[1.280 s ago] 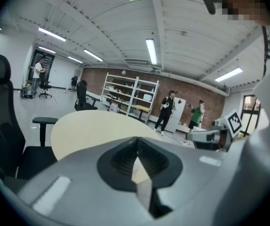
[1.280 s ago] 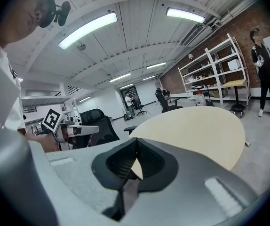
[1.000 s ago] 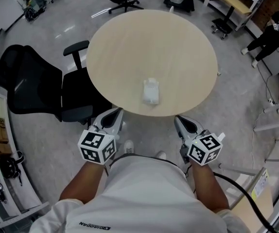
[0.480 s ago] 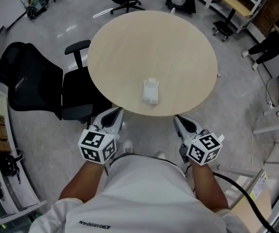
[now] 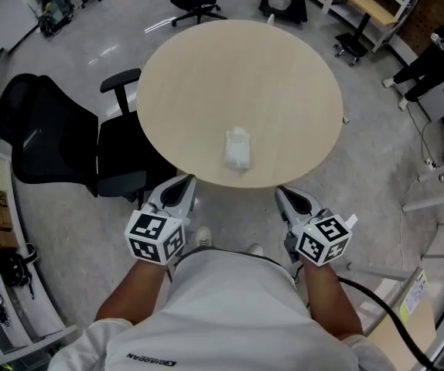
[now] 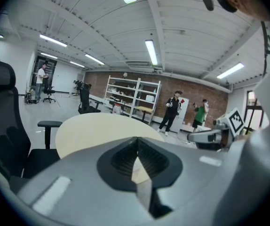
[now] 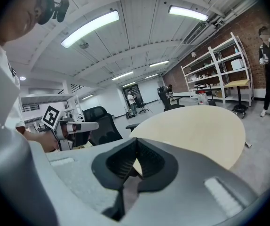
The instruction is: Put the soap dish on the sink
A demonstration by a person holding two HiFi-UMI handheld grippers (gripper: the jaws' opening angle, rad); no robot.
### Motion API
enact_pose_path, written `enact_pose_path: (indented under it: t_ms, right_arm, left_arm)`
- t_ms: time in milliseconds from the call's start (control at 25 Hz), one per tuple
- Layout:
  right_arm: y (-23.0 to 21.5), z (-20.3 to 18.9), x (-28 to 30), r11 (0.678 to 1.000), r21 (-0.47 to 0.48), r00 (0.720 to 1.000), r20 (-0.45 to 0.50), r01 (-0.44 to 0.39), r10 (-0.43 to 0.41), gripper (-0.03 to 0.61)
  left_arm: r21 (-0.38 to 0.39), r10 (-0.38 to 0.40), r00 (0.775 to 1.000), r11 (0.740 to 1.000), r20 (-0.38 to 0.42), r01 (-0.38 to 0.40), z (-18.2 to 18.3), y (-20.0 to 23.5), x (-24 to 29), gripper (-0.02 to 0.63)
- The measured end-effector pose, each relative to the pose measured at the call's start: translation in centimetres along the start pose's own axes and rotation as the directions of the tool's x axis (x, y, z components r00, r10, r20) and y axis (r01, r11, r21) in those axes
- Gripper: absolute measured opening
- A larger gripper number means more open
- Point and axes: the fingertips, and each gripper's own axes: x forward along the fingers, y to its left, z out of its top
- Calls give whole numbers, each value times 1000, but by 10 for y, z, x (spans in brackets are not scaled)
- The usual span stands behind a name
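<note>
Table [image 5: 284,76] top open around soap dish [image 5: 237,148]; black chair [image 5: 59,141] beside left edge.

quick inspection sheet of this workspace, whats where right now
surface: round light wood table, bare apart from one item
job's things: white soap dish lies near the table's near edge; no sink seen
clutter: nothing seen
grippers: left claw and right claw both shut with nothing between the jaws, held short of the table edge, apart from the dish
cables: black cable trails past the person's right arm
surroundings: black office chair left of the table; shelving and people beyond it
</note>
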Motion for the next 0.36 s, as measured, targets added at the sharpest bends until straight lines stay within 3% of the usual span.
enact_pose_path:
  t_ms: [360]
  right_arm:
    - [0,0,0,1000,3,1000,4,7,-7,2]
  left_arm:
    - [-18,-5,1000,1000,10,5,1,2,1,6]
